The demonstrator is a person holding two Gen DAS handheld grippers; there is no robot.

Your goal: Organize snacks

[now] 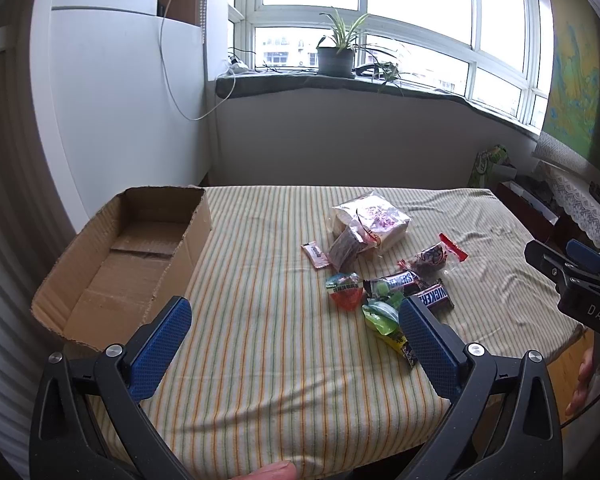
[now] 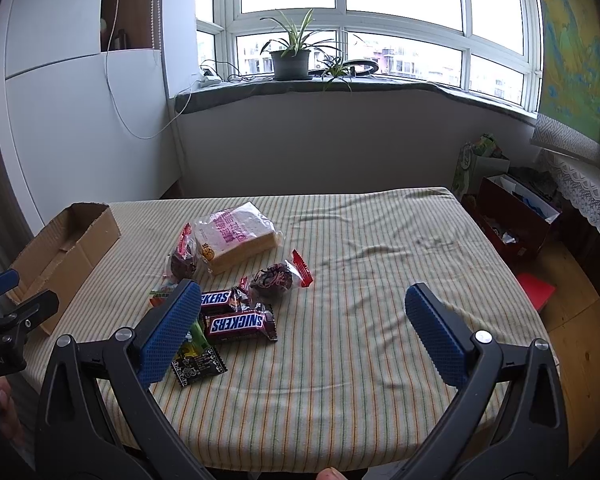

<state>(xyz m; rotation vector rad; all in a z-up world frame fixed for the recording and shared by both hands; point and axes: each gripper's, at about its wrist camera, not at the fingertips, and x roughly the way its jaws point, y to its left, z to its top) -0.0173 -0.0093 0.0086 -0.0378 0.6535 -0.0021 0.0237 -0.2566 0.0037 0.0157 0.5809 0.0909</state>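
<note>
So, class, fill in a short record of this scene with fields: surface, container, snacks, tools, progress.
surface: striped tablecloth
container: cardboard box, at the table's left end, nothing seen inside
snacks: bagged bread, two Snickers bars, small wrapped sweets, all clustered on the cloth
tools: left tool open, right tool open, both holding nothing
progress: no snack in the box yet

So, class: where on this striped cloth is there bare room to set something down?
Free: the right half of the striped cloth, beyond the Snickers bars, and the strip between the cardboard box and the snack pile. Crowded: around the bread bag.
</note>
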